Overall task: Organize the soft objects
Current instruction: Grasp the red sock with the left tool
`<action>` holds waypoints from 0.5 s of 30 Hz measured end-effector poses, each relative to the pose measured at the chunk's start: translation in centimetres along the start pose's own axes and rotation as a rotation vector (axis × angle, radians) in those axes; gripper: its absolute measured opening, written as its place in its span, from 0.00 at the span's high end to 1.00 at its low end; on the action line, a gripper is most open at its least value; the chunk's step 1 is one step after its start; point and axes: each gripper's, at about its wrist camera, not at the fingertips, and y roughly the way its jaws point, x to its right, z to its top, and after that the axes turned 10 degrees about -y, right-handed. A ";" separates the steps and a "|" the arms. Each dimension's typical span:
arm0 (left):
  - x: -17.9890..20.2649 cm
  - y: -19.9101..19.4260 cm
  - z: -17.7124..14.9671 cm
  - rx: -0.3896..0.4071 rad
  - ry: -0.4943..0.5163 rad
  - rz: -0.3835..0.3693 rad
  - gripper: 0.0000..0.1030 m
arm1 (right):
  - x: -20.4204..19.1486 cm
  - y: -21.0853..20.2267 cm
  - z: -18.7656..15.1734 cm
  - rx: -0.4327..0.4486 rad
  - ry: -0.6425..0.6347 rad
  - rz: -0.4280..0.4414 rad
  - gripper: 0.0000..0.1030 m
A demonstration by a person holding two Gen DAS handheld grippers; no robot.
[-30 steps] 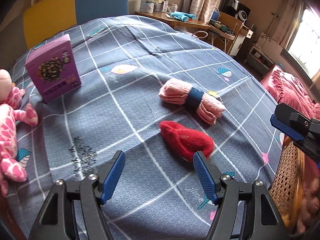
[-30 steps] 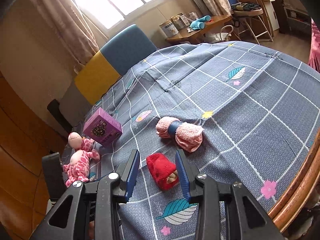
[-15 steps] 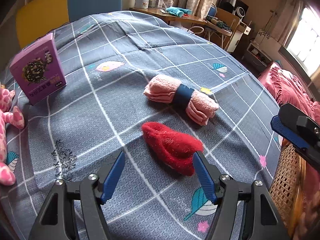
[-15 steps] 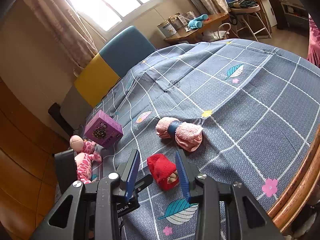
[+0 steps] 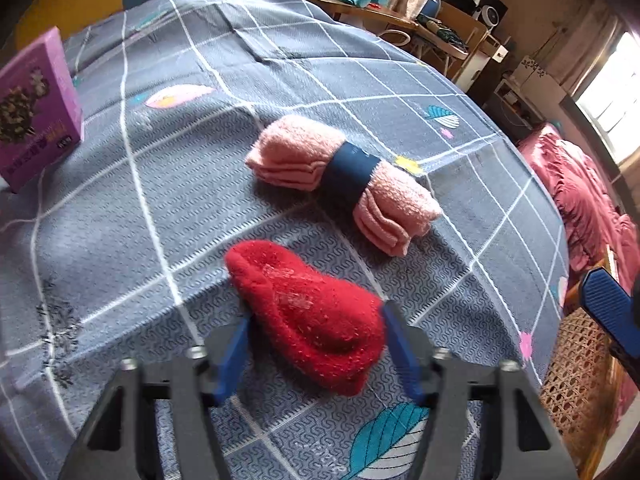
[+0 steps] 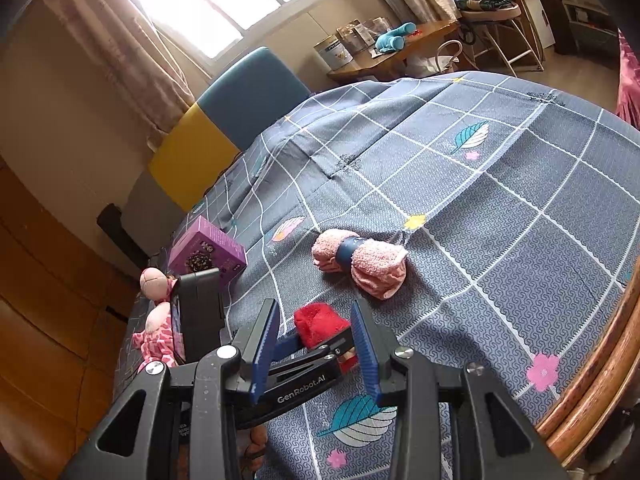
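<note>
A red fuzzy sock (image 5: 312, 316) lies on the blue checked tablecloth (image 5: 180, 184). My left gripper (image 5: 316, 344) is open, its blue fingers on either side of the sock's near end. Behind it lies a rolled pink towel (image 5: 344, 180) with a dark blue band. In the right wrist view my right gripper (image 6: 316, 348) is open and empty, held above the table, with the left gripper (image 6: 308, 356) and the sock (image 6: 320, 322) seen between its fingers. The towel (image 6: 360, 260) lies beyond. A pink spotted plush toy (image 6: 154, 320) sits at the table's left edge.
A purple box (image 5: 32, 108) stands at the left, also in the right wrist view (image 6: 206, 250). A yellow and blue chair (image 6: 224, 128) is behind the table. The wooden table rim (image 6: 592, 392) and a wicker seat (image 5: 576, 364) are at the right.
My left gripper has moved forward and down, so the red sock now lies between its fingers. The right gripper has stayed nearly still.
</note>
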 end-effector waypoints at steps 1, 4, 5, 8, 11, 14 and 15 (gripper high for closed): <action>0.0 0.0 -0.1 0.003 0.003 -0.015 0.56 | 0.0 0.0 0.0 -0.001 0.000 -0.002 0.64; -0.1 -0.6 -0.3 0.028 0.030 -0.042 0.66 | 0.0 0.1 0.0 -0.004 -0.002 -0.008 0.64; -0.3 -0.9 -0.3 0.033 0.033 -0.049 0.66 | -0.1 0.1 0.0 -0.008 -0.004 -0.012 0.64; -1.2 -2.2 -0.7 0.059 0.039 -0.067 0.67 | -0.2 0.4 0.0 -0.022 -0.014 -0.018 0.64; -2.9 -4.9 -1.2 0.111 0.025 -0.088 0.67 | -0.4 0.6 0.0 -0.036 -0.025 -0.026 0.64; -5.0 -7.5 -2.0 0.156 0.024 -0.060 0.66 | -0.7 0.8 0.0 -0.048 -0.041 -0.037 0.64; -5.9 -8.3 -2.4 0.166 0.023 -0.043 0.66 | -0.8 0.9 -0.1 -0.052 -0.045 -0.042 0.64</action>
